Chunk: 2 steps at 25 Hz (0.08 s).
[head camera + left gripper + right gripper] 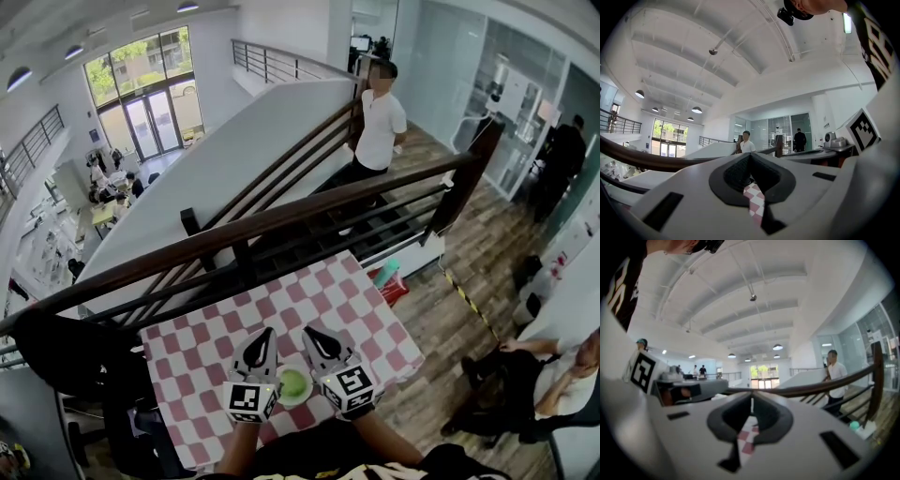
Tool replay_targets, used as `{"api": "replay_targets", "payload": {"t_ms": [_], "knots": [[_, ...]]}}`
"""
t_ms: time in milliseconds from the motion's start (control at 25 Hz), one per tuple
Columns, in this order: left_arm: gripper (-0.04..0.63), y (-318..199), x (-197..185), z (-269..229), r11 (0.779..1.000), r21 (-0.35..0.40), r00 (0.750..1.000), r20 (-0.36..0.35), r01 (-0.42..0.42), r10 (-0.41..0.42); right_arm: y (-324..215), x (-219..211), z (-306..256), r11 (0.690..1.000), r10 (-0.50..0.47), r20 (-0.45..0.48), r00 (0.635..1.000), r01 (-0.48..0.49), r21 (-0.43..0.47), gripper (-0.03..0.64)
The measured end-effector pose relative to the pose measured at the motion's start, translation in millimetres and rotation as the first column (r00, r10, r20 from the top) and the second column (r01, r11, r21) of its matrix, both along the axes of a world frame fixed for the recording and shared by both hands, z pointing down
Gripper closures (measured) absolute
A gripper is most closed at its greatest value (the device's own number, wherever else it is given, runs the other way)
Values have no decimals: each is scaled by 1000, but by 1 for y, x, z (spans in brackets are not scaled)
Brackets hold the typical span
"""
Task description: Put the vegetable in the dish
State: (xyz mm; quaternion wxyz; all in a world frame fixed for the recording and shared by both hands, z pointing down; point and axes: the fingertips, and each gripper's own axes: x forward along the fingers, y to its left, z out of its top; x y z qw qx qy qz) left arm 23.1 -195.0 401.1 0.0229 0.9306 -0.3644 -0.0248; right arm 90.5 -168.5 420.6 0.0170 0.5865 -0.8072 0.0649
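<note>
A small table with a red-and-white checked cloth [206, 356] shows in the head view. Near its front edge stands a white dish [299, 401] with a green vegetable [293, 382] lying in it. My left gripper [266, 334] is just left of the dish and my right gripper [309, 332] just right of it, both pointing away over the cloth. In the left gripper view the left gripper [750, 157] has its jaws shut with nothing between them. The right gripper [751, 400] is likewise shut and empty. Neither gripper view shows the dish, only a sliver of cloth.
A dark wooden railing [281, 220] runs just behind the table, with a stairwell beyond it. A person in a white shirt [380, 127] stands past the railing. Another person sits at the right [553, 370]. A dark chair [66, 361] is at the table's left.
</note>
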Motion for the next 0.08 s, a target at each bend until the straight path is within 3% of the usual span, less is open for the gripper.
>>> {"api": "replay_targets", "payload": {"t_ms": [80], "knots": [[576, 1, 1, 1, 1000, -5, 1000, 0, -2, 2, 1, 1, 0, 1000, 3, 3, 1000, -3, -2, 592]]}}
